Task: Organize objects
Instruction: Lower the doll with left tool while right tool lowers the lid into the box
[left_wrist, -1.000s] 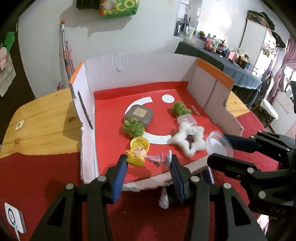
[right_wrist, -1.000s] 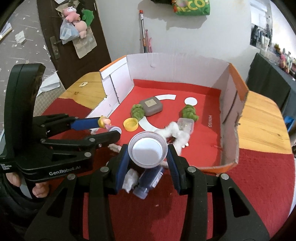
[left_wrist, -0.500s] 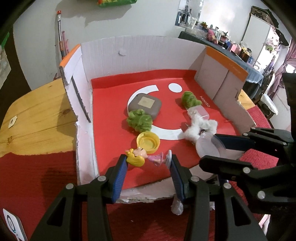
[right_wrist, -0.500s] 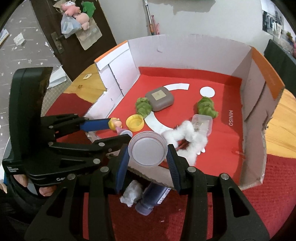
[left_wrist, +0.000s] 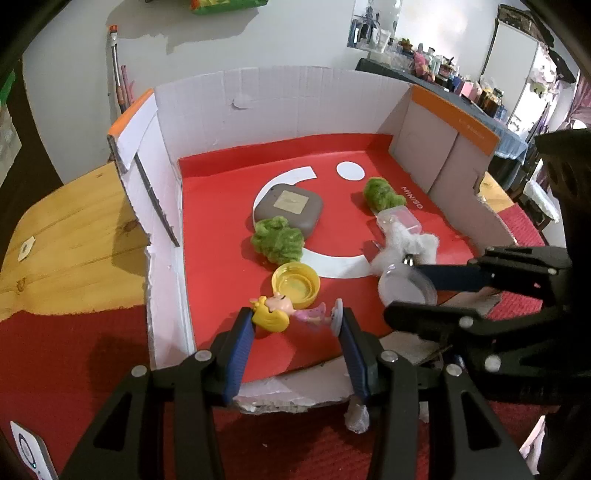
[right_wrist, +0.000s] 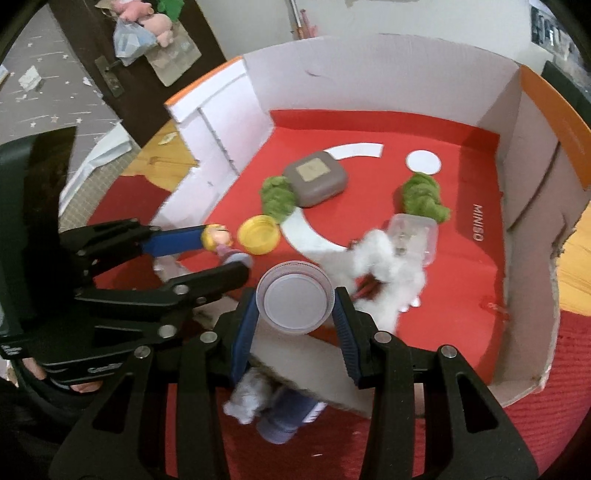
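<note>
My left gripper is shut on a small blonde doll, held just over the front edge of the open cardboard box. The doll also shows in the right wrist view. My right gripper is shut on a clear round lid, also over the box's front edge; the lid shows in the left wrist view. The red box floor holds a yellow cap, two green fuzzy pieces, a grey square case, a clear tub and white fluff.
The box stands on a wooden table with a red cloth. Before the box's front edge lie a dark blue bottle and a grey-white fluff ball. A white device lies at the near left.
Both grippers have moved forward and lower over the box's front edge, carrying the doll and the lid. The box contents now look closer.
</note>
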